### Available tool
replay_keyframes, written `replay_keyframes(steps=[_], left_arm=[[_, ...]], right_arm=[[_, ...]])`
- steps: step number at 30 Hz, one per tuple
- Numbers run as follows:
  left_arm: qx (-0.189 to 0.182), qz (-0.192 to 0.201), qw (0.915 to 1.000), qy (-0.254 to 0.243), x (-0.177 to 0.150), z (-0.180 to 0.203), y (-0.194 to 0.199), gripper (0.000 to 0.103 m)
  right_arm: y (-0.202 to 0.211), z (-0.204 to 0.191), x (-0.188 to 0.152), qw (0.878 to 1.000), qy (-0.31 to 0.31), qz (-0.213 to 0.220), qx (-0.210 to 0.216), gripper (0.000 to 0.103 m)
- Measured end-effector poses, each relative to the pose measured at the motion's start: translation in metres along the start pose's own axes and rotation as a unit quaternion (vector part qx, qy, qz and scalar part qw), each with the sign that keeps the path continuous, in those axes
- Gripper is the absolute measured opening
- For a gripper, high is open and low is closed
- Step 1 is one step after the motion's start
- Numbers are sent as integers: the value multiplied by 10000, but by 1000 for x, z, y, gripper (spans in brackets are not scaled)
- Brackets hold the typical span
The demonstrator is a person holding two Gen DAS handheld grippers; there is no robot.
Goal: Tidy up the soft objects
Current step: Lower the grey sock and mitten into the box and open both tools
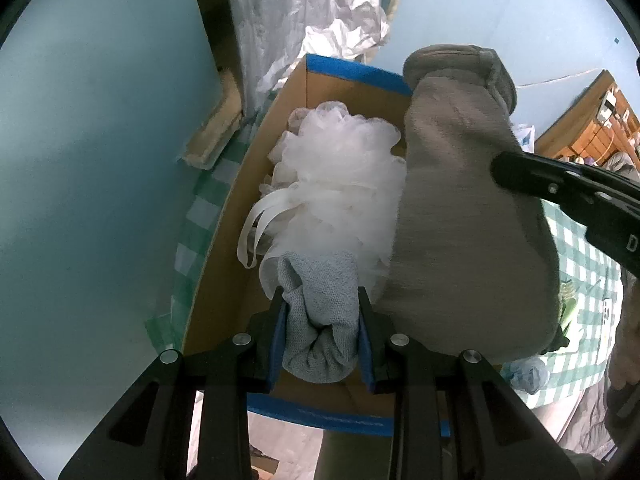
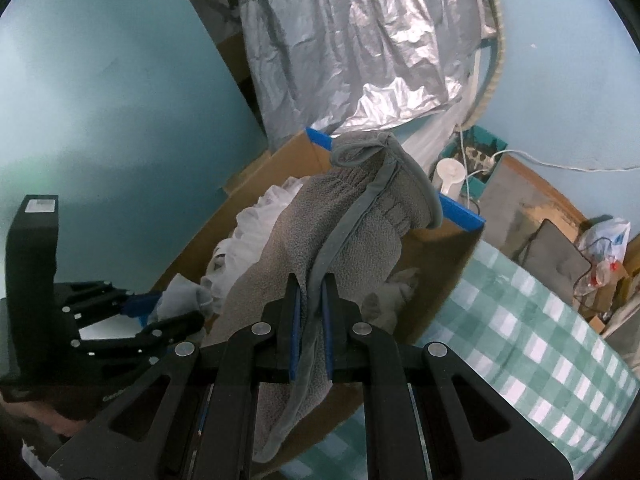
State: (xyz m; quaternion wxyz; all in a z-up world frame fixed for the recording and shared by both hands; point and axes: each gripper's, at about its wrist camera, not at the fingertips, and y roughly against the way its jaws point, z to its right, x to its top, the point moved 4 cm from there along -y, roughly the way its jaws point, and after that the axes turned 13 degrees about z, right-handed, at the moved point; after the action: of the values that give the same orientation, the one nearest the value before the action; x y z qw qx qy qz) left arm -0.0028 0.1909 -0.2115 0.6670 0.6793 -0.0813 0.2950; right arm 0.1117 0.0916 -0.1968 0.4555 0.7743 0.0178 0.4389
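No readable writing shows anywhere. One cardboard box (image 1: 224,264) with blue-taped edges stands on a green checked cloth (image 2: 520,344). Inside it lies one white mesh bath pouf (image 1: 340,176). Over the box, the left gripper (image 1: 323,336) clamps one pale blue cloth (image 1: 324,312), and the right gripper (image 2: 311,316) pinches one grey fleece mitt (image 2: 348,236), which hangs across the box and hides much of its interior. Crinkled silver sheeting (image 2: 352,48) hangs behind the box.

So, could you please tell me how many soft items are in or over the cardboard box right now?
3: a white mesh bath pouf lying inside, a light blue cloth in the left gripper, and a grey fleece mitt in the right gripper. More may lie hidden beneath.
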Motion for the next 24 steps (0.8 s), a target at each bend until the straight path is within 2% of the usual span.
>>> replay_keyframes(steps=[5, 8, 10, 14, 15, 16, 20, 24], left_arm=[[-90, -128, 9998, -124, -3, 3, -9, 32], [-68, -173, 9997, -159, -5, 3, -14, 33], [-79, -196, 9997, -110, -5, 2, -15, 39], [-106, -147, 9998, -38, -4, 1, -12, 57], [-86, -127, 9999, -53, -3, 1, -11, 65], [-60, -110, 9999, -72, -3, 1, -10, 67], [1, -43, 9999, -119, -4, 1, -4, 72], [27, 7, 9999, -116, -6, 3, 1, 73]], right_arm=[[-17, 3, -8, 9998, -104, -191, 3, 8], [-22, 5, -10, 9995, -122, -293, -33, 13], [-25, 6, -11, 9993, -123, -351, -95, 23], [-21, 12, -13, 9990, -154, -362, -221, 36], [-18, 13, -13, 9990, -177, -317, -256, 45], [-15, 14, -12, 9990, -182, -268, -301, 52], [-6, 20, -9, 9989, -188, -141, -406, 56], [4, 26, -7, 9986, -255, -82, -455, 56]])
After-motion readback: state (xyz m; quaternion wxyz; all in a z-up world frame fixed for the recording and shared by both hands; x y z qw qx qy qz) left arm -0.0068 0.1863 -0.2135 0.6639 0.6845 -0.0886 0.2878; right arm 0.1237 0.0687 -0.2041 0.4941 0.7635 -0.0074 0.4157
